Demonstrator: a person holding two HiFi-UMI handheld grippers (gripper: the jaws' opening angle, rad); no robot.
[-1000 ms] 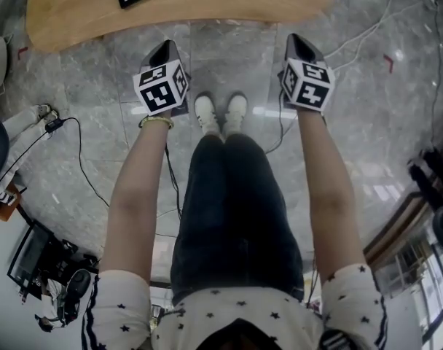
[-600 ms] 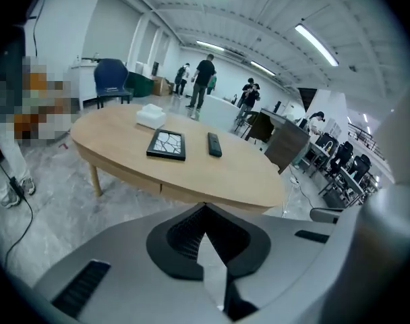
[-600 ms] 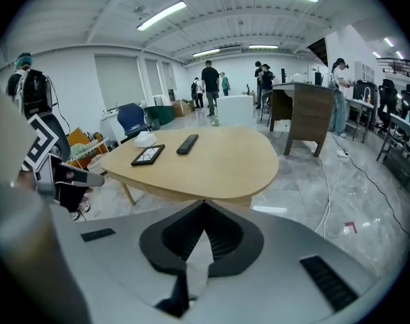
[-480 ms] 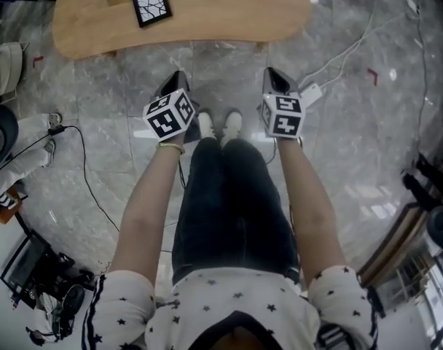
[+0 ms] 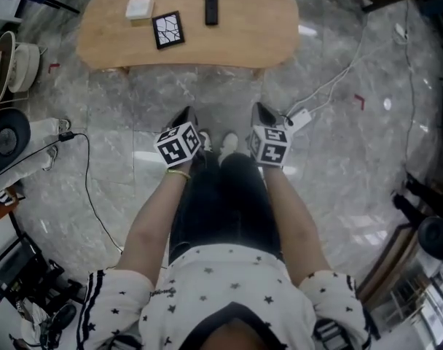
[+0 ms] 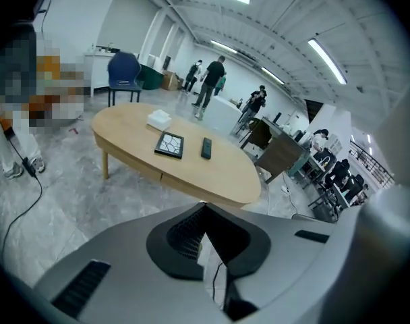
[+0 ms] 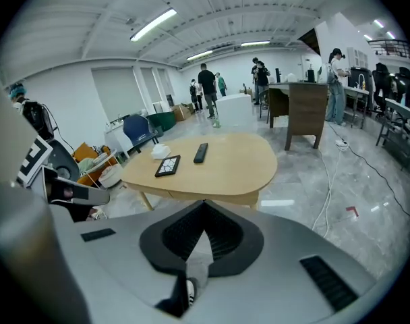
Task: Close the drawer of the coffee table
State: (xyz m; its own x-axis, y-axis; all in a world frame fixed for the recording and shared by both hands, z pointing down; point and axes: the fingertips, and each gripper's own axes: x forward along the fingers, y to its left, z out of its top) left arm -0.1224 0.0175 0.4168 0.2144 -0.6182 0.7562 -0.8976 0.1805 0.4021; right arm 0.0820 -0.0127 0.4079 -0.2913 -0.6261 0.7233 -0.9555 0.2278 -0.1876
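The desk [image 5: 243,31] stands on the far side of the grey floor [image 5: 338,159]. It is a long, rounded wooden desk, and its long way runs from left to right. On top lie a white box [image 5: 139,8] at the left, a black tile [image 5: 168,30] with white cracks just beside it, and a dark remote [image 5: 211,7] to the right of the tile. The remote's long way points from near to far.

The drawer [image 6: 156,172] is in the near side of the desk, under the top. Its front faces the person. It looks pushed in flat with the desk's side, with only a thin line showing, but it is small and hard to see well.

The left tongs [image 5: 185,112] and the right tongs [image 5: 261,109] are side by side, well apart from the desk. They are over the floor by the person's white shoes [image 5: 227,144]. Both point at the desk and tilt down. The left tongs [image 6: 205,206] are pressed together with nothing in them. The right tongs [image 7: 205,204] are pressed together too, with nothing in them.
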